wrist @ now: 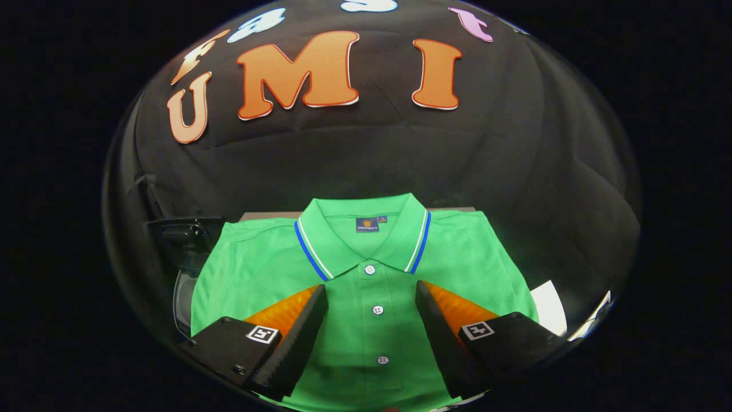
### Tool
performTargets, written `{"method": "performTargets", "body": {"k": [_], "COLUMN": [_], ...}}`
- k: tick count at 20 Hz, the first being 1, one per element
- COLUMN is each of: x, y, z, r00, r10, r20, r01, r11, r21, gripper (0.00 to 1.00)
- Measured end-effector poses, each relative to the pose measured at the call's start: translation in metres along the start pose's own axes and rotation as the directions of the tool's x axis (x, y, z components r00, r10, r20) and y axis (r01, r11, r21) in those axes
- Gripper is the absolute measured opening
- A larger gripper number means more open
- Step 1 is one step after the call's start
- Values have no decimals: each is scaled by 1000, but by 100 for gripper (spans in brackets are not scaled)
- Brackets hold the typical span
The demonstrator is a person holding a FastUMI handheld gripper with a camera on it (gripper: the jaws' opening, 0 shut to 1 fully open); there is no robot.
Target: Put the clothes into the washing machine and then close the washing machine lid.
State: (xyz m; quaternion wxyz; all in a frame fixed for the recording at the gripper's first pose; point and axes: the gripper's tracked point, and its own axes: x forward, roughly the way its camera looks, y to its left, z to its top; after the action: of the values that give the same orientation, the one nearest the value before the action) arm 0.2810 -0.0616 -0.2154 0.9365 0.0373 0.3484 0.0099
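While the claw [372, 297] gapes, folded polo shirt [366, 274] lies flat.

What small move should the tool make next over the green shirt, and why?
Probably lower the tool straight down and close on the fabric. Its fingers stand open above the folded green polo shirt, the white-buttoned placket lies between them, and nothing is gripped yet.

folded green polo shirt [366, 286] lies flat on a surface [269, 216], collar at 12 o'clock, button placket running toward 6. surface mostly covered; a grey strip shows behind the collar. gripper [372, 297] fingers spread wide above the shirt, placket between them, nothing held.
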Motion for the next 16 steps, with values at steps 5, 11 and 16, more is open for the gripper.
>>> {"method": "performTargets", "body": {"k": [5, 11, 16], "x": [2, 1, 0], "y": [0, 3, -1], "z": [-4, -3, -3], "r00": [997, 996, 994], "r10": [6, 17, 34], "r20": [-72, -84, -103], "r01": [-7, -19, -39], "r11": [1000, 1000, 998], "r21": [-10, -19, -51], "gripper": [100, 89, 60]}}
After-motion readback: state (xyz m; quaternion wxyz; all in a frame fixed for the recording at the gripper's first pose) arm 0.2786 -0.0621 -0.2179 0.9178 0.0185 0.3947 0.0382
